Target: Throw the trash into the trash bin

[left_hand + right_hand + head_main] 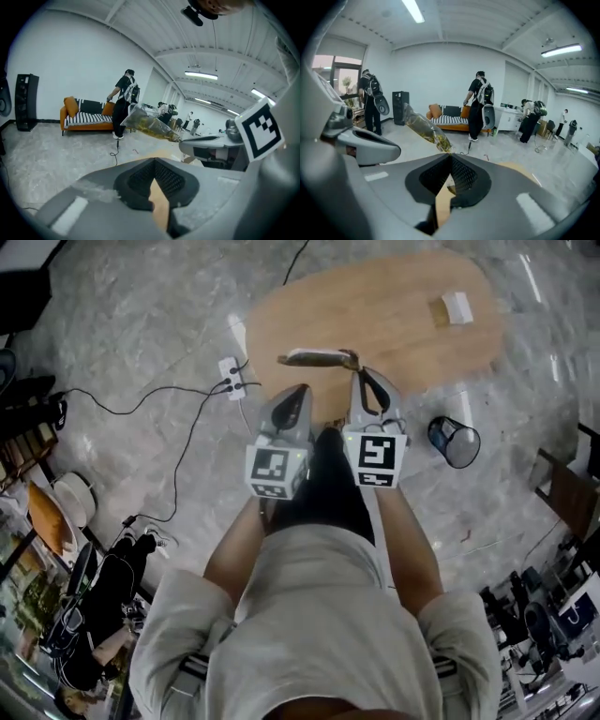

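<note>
Wrapper gripped, not yet binned.
Right gripper (356, 362) clamps crinkled clear plastic wrapper (317, 357); left gripper (302, 390) closed, empty; black mesh bin (454, 441) stands off oval wooden table's (375, 315) edge.

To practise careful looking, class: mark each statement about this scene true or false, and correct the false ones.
1. The right tool grips a clear plastic wrapper. True.
2. The wrapper lies inside the black mesh bin. False: it sticks out sideways from the right tool's tip.
3. The bin stands on the wooden table. False: it is on the floor beside the table.
4. The left tool holds nothing. True.
</note>
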A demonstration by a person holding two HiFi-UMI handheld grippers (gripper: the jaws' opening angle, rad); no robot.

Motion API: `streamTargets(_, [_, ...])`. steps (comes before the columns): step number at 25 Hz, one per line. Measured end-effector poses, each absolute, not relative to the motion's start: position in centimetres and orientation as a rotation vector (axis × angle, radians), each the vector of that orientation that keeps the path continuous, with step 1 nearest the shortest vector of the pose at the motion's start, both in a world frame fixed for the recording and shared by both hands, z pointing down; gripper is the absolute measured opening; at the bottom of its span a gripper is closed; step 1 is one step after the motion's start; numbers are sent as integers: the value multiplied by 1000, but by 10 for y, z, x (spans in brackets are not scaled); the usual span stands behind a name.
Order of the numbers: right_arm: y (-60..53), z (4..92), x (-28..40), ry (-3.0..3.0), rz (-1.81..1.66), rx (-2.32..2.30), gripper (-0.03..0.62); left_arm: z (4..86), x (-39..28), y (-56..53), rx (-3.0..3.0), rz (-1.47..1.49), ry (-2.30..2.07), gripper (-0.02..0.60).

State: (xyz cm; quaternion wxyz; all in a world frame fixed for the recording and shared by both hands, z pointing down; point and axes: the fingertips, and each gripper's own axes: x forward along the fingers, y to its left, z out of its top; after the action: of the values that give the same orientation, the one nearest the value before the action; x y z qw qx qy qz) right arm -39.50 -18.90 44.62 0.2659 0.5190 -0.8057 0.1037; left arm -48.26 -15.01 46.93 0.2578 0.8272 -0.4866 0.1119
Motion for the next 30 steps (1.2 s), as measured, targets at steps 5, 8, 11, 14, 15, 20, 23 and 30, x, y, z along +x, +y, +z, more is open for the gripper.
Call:
streamTargets(5, [-180,392,-388,-2202,293,1577,9,420,-464,-158,2339,262,-1261,18])
streamTargets(8, [-173,369,-376,-2192,299,1678,9,403,-452,-154,2390,255,-1205,18])
streamTargets(11, [-159,354,-353,-2146,312,1805,9,389,-437,-149,2454,260,-1126,18])
streamTargets(14, [-139,344,-324,-2061,310,1939,9,378,-409,-142,2540,262,-993,18])
streamTargets(15, [-131,342,-314,-2032,310,1977,9,375,-397,-138,2571,265,-950,18])
streamTargets(20, [-87,326,-249,-1928,327,2114,9,347,-331,-111,2696,295,-802,18])
streamTargets(23, [-62,317,-208,-1862,314,2203,9,338,-294,-95,2749,313,-718,18])
streamTargets(30, [18,308,-116,-1775,323,2349,9,331,-189,-26,2836,352,-544,18])
